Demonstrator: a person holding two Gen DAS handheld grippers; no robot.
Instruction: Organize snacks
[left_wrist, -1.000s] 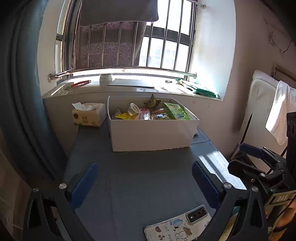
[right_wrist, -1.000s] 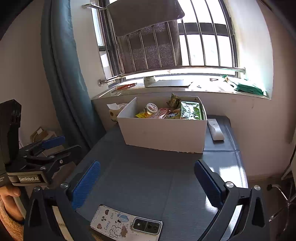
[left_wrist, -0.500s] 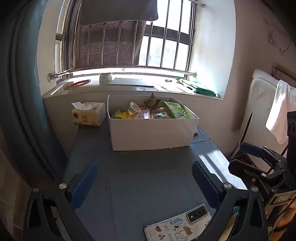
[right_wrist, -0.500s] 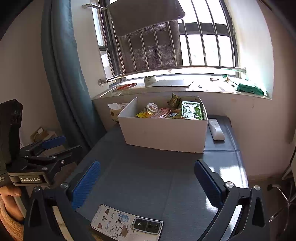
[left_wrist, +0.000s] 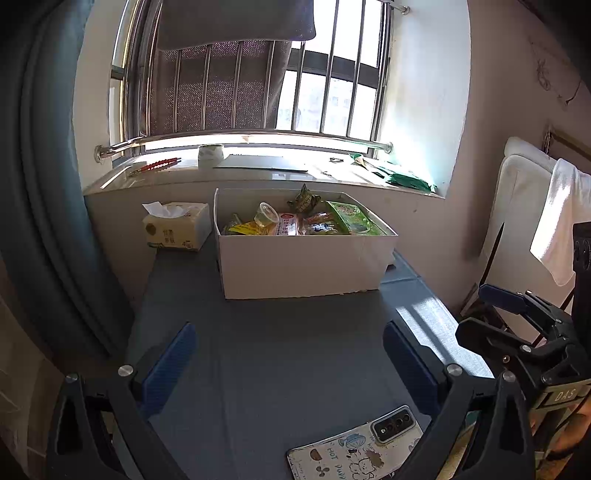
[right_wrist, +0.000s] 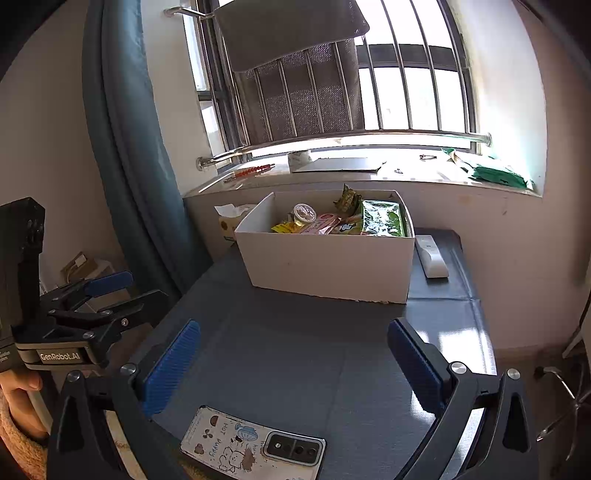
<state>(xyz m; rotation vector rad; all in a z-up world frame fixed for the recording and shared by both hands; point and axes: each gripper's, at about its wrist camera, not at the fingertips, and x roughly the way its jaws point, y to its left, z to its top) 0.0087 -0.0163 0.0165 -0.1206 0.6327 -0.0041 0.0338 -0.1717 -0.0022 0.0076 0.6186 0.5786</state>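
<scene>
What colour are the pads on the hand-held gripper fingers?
Blue ribbed pads on black frames, clearest in the right wrist view.

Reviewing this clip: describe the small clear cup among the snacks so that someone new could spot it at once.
Find the white box on the grey table below the barred window. Inside it, towards the left end, the small clear cup lies on the packets beside a yellow wrapper. It is the only round, transparent, rigid item; everything around it is a flat printed packet.

An open white box (left_wrist: 303, 264) sits at the desk's far end, packed with snacks (left_wrist: 299, 223): a green packet (right_wrist: 382, 219), a small clear cup (right_wrist: 304, 213), yellow wrappers (left_wrist: 245, 229).
</scene>
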